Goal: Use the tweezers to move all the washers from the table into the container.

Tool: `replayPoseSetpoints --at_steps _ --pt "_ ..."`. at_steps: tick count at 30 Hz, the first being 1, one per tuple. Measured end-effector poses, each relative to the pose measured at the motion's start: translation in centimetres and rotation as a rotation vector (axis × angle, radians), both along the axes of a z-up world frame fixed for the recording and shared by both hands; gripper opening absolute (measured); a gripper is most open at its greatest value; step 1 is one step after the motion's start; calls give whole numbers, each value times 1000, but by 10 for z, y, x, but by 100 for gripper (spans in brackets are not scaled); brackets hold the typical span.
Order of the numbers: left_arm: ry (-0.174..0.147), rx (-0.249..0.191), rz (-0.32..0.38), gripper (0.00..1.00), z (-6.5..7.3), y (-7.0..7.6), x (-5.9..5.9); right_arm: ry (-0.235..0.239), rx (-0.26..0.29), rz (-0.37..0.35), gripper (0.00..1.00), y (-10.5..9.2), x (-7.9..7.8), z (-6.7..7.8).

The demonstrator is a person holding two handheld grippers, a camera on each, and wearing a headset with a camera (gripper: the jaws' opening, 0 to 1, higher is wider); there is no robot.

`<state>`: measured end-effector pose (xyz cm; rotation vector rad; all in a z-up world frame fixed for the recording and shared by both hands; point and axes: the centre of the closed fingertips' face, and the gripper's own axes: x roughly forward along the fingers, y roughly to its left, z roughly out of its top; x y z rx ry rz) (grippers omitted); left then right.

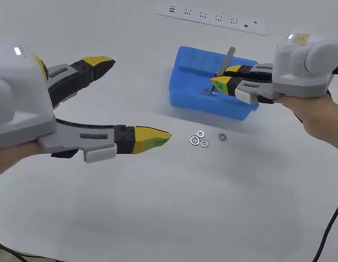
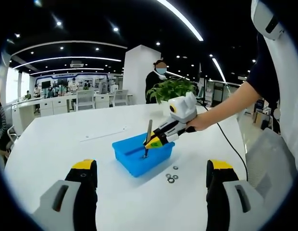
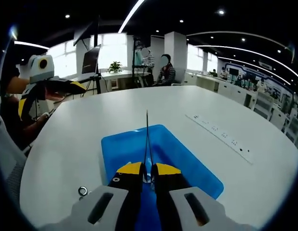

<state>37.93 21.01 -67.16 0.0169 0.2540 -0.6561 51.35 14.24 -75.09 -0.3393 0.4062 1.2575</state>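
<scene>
My right gripper [image 1: 222,84] is shut on a pair of metal tweezers [image 1: 227,59] over the blue container [image 1: 191,68]. The tweezers' tips point down inside it. From the right gripper view, the tweezers [image 3: 148,139] rise between the yellow fingertips [image 3: 132,168] above the container [image 3: 187,163]. Several washers [image 1: 199,140] lie on the white table just in front of the container, with one [image 1: 222,137] a little to the right. My left gripper [image 1: 131,101] is open and holds nothing, left of the washers. In its own view, the washers [image 2: 171,177] lie ahead between its jaws.
A white power strip [image 1: 212,16] lies at the table's far edge behind the container. A cable [image 1: 327,234] runs down at the right. People and a potted plant [image 2: 173,89] stand beyond the table.
</scene>
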Motion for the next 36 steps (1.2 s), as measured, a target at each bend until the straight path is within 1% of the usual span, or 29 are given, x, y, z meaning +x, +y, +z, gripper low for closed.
replayPoseSetpoints --at_steps 2,5,6,10,11,13,14,15,16,17,19,22,24,27,28,30,33,34,35,36 --pt "0 -6 2 100 1 0 1 -1 4 0 10 0 0 2" --pt "-7 -45 16 99 7 -1 5 -8 -3 9 9 0 -2 5" --pt "-11 -47 20 99 9 -1 6 -18 -18 19 9 0 -3 5" --pt "-25 -53 22 99 13 -2 16 -44 -47 65 8 0 -11 7" --pt "-24 -57 20 98 14 -2 18 -43 -50 71 8 1 -12 8" --pt "-26 -126 21 97 23 -5 23 -49 -64 78 8 1 -14 9" --pt "-39 -162 15 96 29 -6 26 -58 -78 79 8 0 -14 9" --pt "-53 -160 21 96 32 -5 29 -69 -89 86 8 0 -15 10" --pt "-58 -164 19 96 35 -6 33 -71 -84 90 7 1 -16 12" --pt "-57 -164 10 96 36 -7 35 -70 -76 92 7 1 -17 15" --pt "-70 -133 -8 95 38 -9 41 -72 -71 96 7 2 -18 18" --pt "-67 -118 -45 90 37 -13 49 -79 -71 96 7 3 -16 20" --pt "-55 -108 -57 85 33 -11 57 -82 -71 89 7 3 -14 21" --pt "-45 -102 -48 85 31 -10 72 -86 -67 87 7 4 -14 23" --pt "-45 -103 -48 85 32 -9 74 -88 -69 87 7 5 -14 24" --pt "-49 -110 -49 82 34 -11 83 -88 -69 88 7 7 -14 24" --pt "-59 -58 -91 77 33 -20 94 -86 -60 94 7 10 -15 26" --pt "-64 -53 -108 75 33 -21 97 -84 -57 96 7 11 -15 27" --pt "-90 -81 -122 72 39 -24 100 -83 -53 99 7 11 -16 27" --pt "-98 -100 -129 69 41 -27 102 -74 -48 102 7 12 -17 28"
